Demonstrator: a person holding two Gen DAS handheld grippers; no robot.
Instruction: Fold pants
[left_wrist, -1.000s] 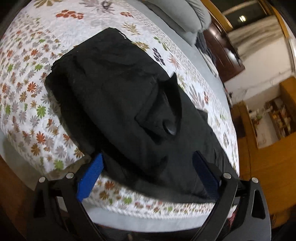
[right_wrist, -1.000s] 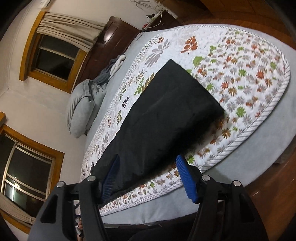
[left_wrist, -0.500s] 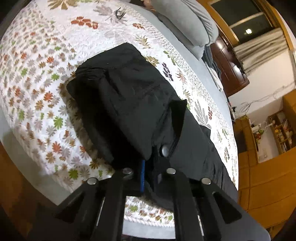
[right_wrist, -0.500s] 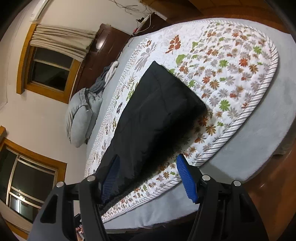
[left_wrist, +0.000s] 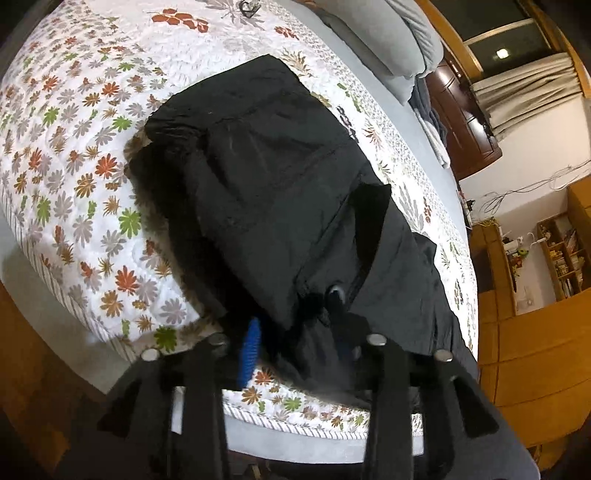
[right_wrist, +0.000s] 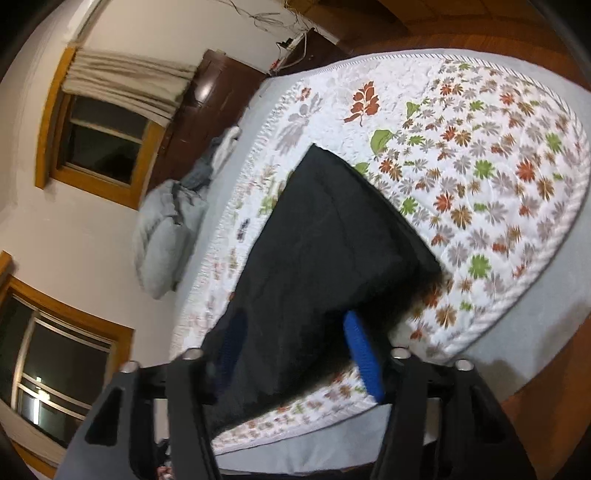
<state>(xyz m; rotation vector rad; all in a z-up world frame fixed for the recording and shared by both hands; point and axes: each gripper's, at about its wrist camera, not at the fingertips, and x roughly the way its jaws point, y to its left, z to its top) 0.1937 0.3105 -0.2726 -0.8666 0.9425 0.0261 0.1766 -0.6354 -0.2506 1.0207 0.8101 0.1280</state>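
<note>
Floral quilt (left_wrist: 92, 206) covered the bed, with grey pillows (right_wrist: 166, 236) by the wall and wooden window frames behind. Laid along that quilt near its front edge were the black pants (left_wrist: 280, 192), already doubled lengthwise into one long band.

At the waist end, my left gripper (left_wrist: 299, 343) had a bunch of cloth between its fingers, just under the button (left_wrist: 336, 293). Its jaws had just eased wider after pinching fully together, yet the fabric looked gathered and lifted there, so I read it as clamped. My right gripper (right_wrist: 295, 343) straddled the near edge of the leg end, its jaws just having narrowed; the blue pad (right_wrist: 364, 354) on one side stood clear of the cloth, so I judged it not yet gripping.

I took this for the pick-up ahead of a crosswise fold. Next I would need the right fingers shut on the hem layers, then both ends raised evenly and one carried over the other.

One left pad was buried in black fabric, as was most of the far right pad. Motion blur smeared the right view, and I couldn't count the layers.
</note>
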